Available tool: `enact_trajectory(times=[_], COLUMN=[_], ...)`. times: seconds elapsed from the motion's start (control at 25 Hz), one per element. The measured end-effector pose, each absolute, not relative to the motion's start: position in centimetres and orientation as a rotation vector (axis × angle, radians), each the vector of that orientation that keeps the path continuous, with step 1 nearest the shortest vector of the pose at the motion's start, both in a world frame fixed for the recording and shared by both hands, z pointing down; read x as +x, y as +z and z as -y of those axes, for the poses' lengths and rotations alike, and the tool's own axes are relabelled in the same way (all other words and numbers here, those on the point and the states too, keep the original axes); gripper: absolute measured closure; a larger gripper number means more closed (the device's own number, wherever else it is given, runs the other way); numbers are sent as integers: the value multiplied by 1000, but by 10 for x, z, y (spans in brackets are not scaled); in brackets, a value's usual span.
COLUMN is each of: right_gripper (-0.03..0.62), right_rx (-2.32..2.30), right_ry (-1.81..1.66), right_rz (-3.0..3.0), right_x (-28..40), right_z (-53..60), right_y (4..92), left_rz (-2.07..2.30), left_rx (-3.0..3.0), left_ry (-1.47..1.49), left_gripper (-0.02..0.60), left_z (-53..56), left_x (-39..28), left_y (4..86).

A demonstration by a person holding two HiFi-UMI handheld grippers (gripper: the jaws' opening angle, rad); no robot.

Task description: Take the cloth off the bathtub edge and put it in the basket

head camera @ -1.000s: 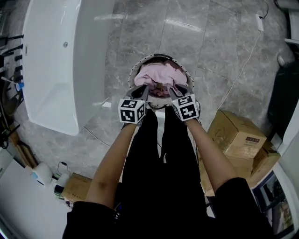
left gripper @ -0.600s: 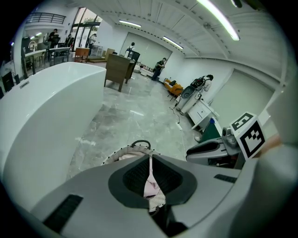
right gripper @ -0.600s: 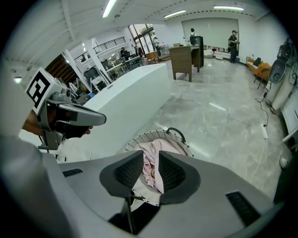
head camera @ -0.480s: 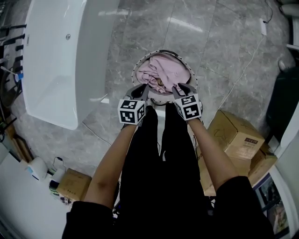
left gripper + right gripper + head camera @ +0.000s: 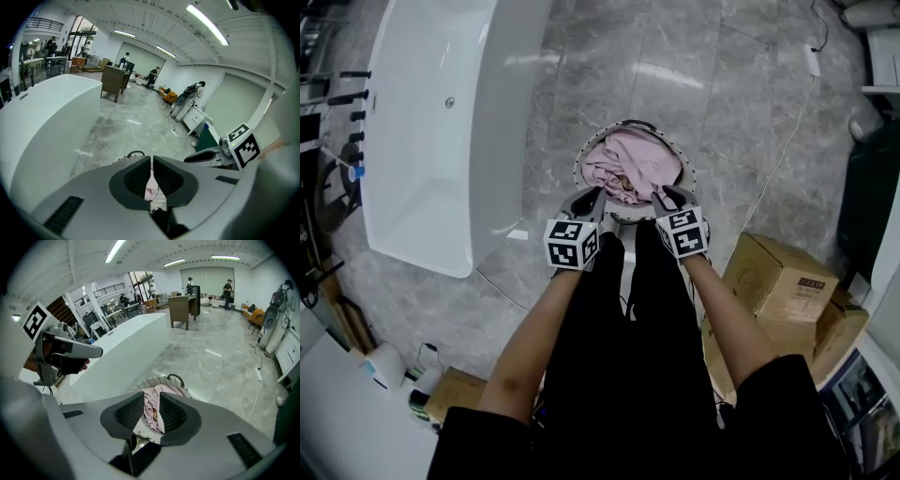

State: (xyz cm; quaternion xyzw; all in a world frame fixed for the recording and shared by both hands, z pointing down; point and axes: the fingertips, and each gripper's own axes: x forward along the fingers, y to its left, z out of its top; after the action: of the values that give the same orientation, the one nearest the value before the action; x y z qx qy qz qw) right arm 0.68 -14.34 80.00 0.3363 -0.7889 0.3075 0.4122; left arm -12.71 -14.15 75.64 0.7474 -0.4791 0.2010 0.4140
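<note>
Under you is a floor [image 5: 609, 66] of grey, veined stone tiles with a glossy sheen. The long white bathtub [image 5: 422, 141] stands on it to your left. The round white basket [image 5: 580, 161] sits on the tiles straight ahead of your legs, near the tub but apart from it. To your right, two cardboard boxes [image 5: 780, 274] rest on the floor, touching each other. A thin white cable [image 5: 787, 141] trails across the tiles toward them. A smaller cardboard box [image 5: 455, 386] lies at your lower left.

Left gripper [image 5: 589, 199] and right gripper [image 5: 667, 197] have drawn back slightly toward the basket's [image 5: 685, 171] near rim. Pink cloth [image 5: 633, 159] is now bunched farther inside the basket.
</note>
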Motion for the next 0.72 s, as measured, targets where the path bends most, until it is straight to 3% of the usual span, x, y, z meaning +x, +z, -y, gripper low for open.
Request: enact_trajectory(times=[0.72], right_gripper=[496], right_rx=[1232], right_ry=[696], right_rz=[2236], right_x=[20], right_z=[104], right_y=[555], left_rz=[1200], left_rx=[2310], left_ry=[291], left_gripper=[557], left_z=[91], left_x=[-92], left_y=[513])
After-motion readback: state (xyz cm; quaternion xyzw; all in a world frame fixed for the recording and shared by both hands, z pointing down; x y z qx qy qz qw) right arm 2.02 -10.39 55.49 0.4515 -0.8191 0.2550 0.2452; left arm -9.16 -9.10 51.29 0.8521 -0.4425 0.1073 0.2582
